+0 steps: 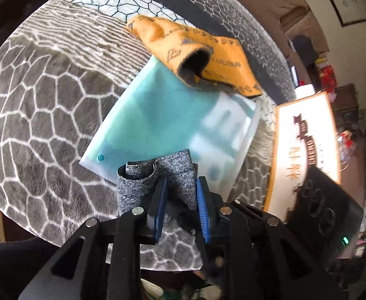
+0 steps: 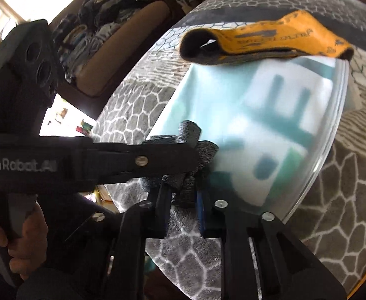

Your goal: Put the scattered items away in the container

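Note:
A grey speckled cloth (image 1: 155,177) is bunched over the near edge of a translucent teal pouch (image 1: 158,115) that lies flat on the table. My left gripper (image 1: 180,192) is shut on the cloth, with fabric filling the gap between its blue pads. In the right wrist view my right gripper (image 2: 183,200) is shut on the same cloth (image 2: 185,187), just below the left gripper (image 2: 195,155), which reaches in from the left. An orange towel (image 1: 195,50) with a dark underside lies folded on the far edge of the pouch (image 2: 258,125).
A plush grey cover with a white cell pattern (image 1: 45,125) spreads over the table. A framed light board with dark lettering (image 1: 305,150) stands off the right edge. A brown sofa piled with clutter (image 2: 108,50) is behind. A person's hand (image 2: 20,237) holds the left gripper's handle.

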Action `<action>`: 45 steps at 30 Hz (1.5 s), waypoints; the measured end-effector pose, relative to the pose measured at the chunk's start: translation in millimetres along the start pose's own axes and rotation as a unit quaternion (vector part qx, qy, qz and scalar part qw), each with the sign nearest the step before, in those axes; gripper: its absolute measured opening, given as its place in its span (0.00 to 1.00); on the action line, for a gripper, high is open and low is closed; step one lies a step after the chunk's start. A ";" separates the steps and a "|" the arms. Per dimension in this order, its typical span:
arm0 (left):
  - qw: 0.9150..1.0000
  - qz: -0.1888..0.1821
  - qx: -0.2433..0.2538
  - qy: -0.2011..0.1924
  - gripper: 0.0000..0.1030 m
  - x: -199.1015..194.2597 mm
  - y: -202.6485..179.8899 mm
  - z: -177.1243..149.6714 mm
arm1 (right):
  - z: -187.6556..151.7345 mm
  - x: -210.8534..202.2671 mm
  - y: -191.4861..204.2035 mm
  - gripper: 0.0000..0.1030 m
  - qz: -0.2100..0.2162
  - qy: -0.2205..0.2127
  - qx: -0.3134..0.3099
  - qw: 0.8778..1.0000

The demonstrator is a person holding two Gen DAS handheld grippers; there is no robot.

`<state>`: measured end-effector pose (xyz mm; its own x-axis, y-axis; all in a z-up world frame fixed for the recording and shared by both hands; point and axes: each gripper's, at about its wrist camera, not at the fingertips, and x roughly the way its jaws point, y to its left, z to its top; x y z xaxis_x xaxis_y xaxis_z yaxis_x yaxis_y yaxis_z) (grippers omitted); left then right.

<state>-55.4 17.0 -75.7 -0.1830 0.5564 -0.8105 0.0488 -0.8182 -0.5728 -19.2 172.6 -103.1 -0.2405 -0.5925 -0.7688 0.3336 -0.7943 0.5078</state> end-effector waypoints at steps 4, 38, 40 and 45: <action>1.000 0.009 0.004 -0.028 0.24 -24.7 9.8 -3.3 | 0.2 -7.9 -3.5 0.11 0.013 -0.010 0.010 1.000; 0.945 0.004 0.318 -0.073 0.37 -21.3 -267.7 4.2 | 49.1 -298.7 -51.8 0.10 -0.141 -0.166 0.039 0.975; 0.945 0.014 0.320 -0.074 0.37 -8.5 -286.0 8.8 | 56.4 -306.0 -79.4 0.10 -0.145 -0.161 0.069 0.974; 0.953 0.015 0.295 -0.074 0.37 8.9 -306.7 22.6 | 77.2 -290.9 -135.8 0.10 -0.172 -0.126 0.102 0.972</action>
<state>-94.2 269.6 95.5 -0.3281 0.5406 -0.7747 -0.4954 -0.7967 -0.3461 -64.9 442.5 81.7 -0.5307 -0.2806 -0.7998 0.0121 -0.9460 0.3239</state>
